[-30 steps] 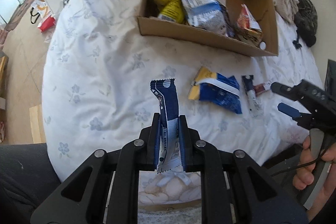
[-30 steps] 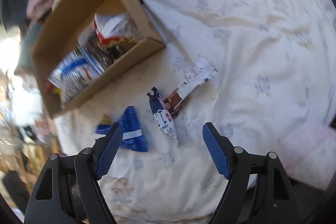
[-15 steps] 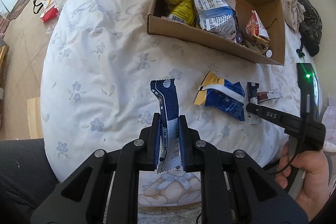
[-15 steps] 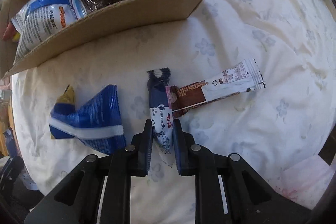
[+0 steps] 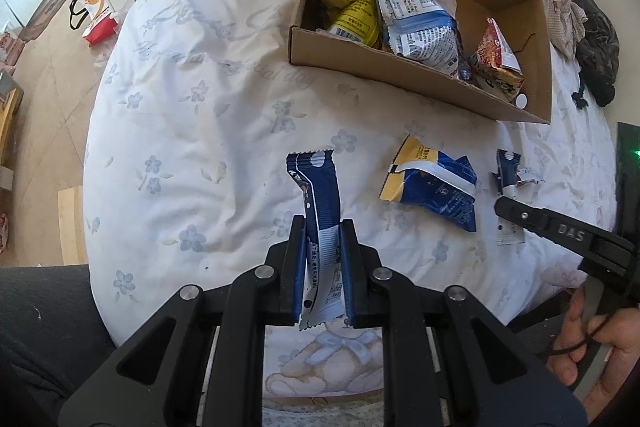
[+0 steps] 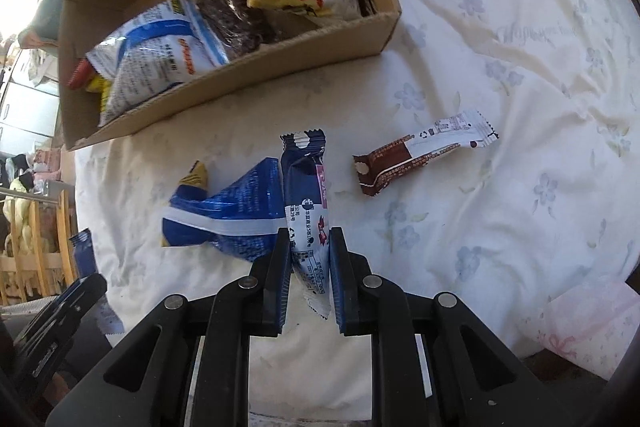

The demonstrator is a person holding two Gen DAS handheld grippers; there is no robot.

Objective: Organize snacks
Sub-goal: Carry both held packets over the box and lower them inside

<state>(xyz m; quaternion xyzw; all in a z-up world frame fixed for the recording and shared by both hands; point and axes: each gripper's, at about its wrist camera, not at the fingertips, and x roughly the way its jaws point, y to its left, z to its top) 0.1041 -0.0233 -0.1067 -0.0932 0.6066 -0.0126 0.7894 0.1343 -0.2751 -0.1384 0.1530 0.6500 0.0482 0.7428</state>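
Right wrist: navy bar (image 6: 306, 195) between claw (image 6: 310, 279) pads (pinched).

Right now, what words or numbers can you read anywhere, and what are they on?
"DAS" on the right gripper's black arm.
Cursive writing printed on the bedsheet: too faint and curly to read for sure.
Print on the bar in the left gripper: too small.
Print on the bar in the right gripper: too small.
Print on the brown bar, blue bag and packets in the box: too small.
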